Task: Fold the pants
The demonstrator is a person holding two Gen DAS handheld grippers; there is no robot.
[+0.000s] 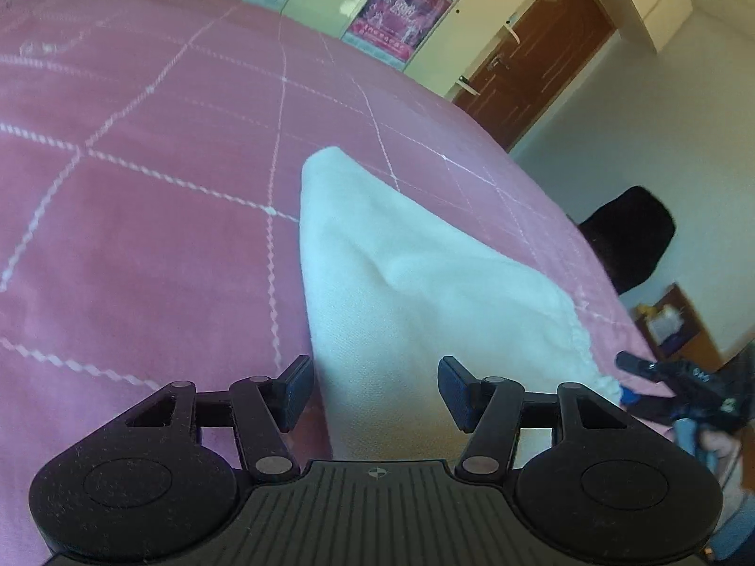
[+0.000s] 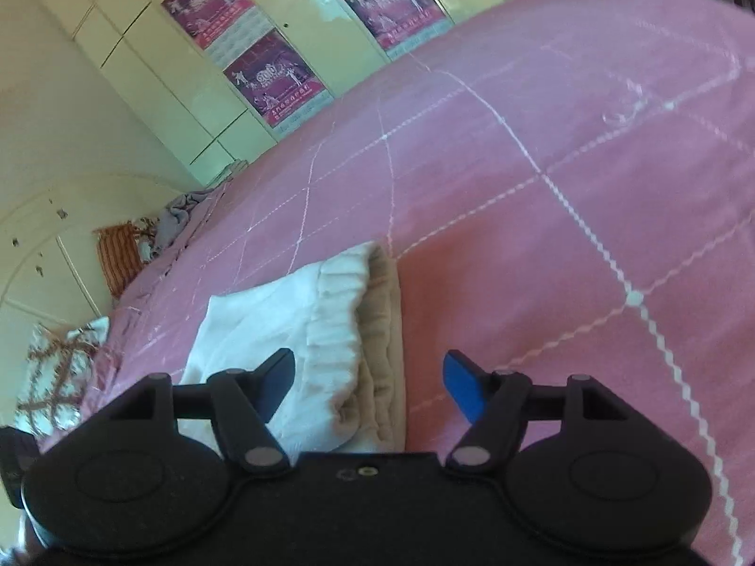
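Pink quilted bedspread with white stitched grid lines (image 1: 155, 217) covers the bed and fills most of both wrist views; we note cream wardrobe doors carrying magenta posters (image 2: 264, 75) behind the far edge, and a brown wooden door (image 1: 538, 66) beyond the bed's far corner in the left view.

We see the white folded cotton pants (image 1: 424, 292) lying flat on the bedspread, near the bed's edge on the side toward the dark rounded chair back (image 1: 632, 236). In the left view the cloth tapers to a rounded corner pointing toward the wardrobe. In the right view the gathered elastic waistband (image 2: 337, 316) lies on top, with a beige inner layer showing just beside it.

Our left black two-finger gripper (image 1: 375, 391) is released, jaws spread wide, both fingers over or at the near end of the pants; we cannot tell whether they touch the cloth.

Our right black gripper with one blue finger pad (image 2: 368, 387) is likewise released, jaws wide apart, straddling the waistband edge: one finger over the white cloth, the blue one over bare bedspread. Contact cannot be judged. The right gripper also shows at the left view's right margin, beside the pants' corner.
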